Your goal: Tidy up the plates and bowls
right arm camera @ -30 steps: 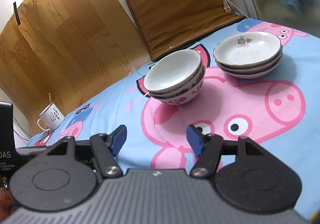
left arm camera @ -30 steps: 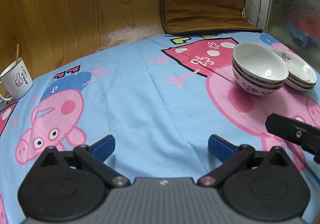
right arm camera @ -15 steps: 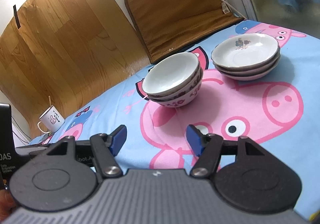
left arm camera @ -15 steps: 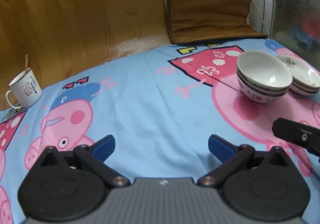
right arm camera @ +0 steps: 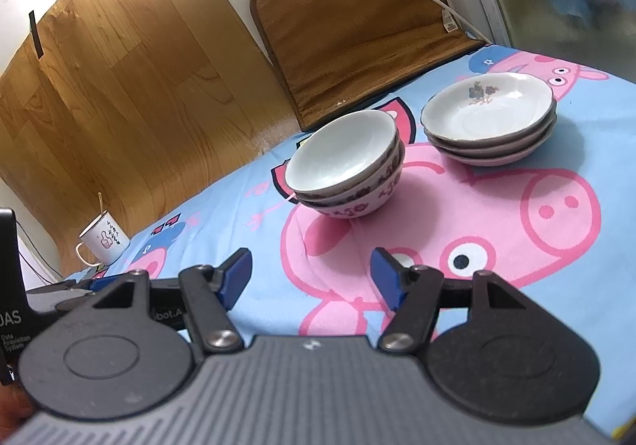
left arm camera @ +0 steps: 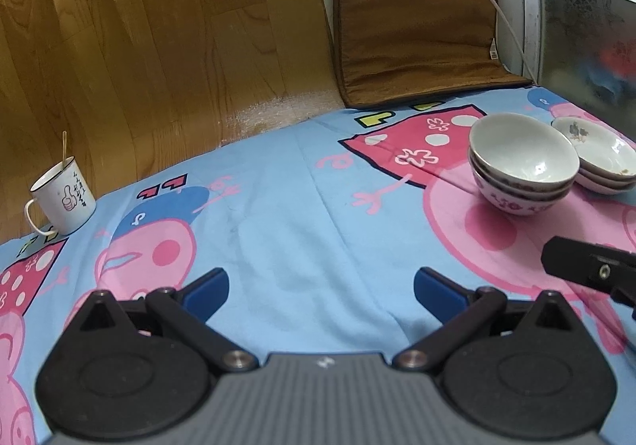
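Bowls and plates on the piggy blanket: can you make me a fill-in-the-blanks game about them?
1. The stack of bowls holds ____ bowls.
2. The top plate of the stack of plates has a little ____ picture on it.
3. A thin stick stands in the white ____ near the wooden wall.
4. The right claw is open and holds ____.

Missing words: three; flower; mug; nothing
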A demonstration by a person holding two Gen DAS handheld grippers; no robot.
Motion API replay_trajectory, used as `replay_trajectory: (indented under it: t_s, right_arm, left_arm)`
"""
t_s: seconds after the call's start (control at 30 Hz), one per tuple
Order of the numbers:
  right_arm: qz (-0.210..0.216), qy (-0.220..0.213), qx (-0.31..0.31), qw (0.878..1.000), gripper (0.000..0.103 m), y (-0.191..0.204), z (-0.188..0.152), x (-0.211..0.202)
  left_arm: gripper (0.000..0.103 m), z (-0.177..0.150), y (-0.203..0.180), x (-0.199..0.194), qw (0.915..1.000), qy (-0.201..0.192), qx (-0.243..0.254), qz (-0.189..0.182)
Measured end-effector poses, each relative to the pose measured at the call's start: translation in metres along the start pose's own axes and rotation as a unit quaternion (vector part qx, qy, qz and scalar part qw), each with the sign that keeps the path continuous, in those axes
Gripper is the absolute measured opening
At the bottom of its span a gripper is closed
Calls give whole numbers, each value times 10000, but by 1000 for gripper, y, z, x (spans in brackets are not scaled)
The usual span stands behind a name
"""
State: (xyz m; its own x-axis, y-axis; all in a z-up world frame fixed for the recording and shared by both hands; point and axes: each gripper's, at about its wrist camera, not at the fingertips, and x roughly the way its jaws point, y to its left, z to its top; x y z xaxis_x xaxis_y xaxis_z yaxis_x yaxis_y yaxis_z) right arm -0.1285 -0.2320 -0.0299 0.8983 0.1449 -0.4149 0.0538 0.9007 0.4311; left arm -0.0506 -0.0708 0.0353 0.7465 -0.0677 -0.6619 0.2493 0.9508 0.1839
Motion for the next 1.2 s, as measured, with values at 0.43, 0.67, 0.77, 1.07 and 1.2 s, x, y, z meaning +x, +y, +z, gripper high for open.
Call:
replay_trajectory:
  t_s: [0.43, 0.67, 0.77, 1.07, 1.2]
  right_arm:
    - [-7, -41, 8, 10000, 68, -1, 1, -1]
    - [-40, -144, -102, 9998, 68, 2, 0, -5]
    - [-59, -185, -151, 9997, 68, 2, 0, -7]
    - [-147, -250, -83, 9995, 68, -4, 1, -12]
    - [-154, -329, -94, 9993, 68, -5, 0, -14]
  left_arm:
    - [103, 0, 0, 3, 9999, 159, -16, -15]
    - [103, 1, -1, 2, 9998, 191, -14, -16]
    - [103, 2, -2, 2, 9998, 195, -19, -36]
    - [103, 2, -11, -1, 9998, 135, 48, -119]
    - [103, 3, -10, -7, 10000, -18, 16, -74]
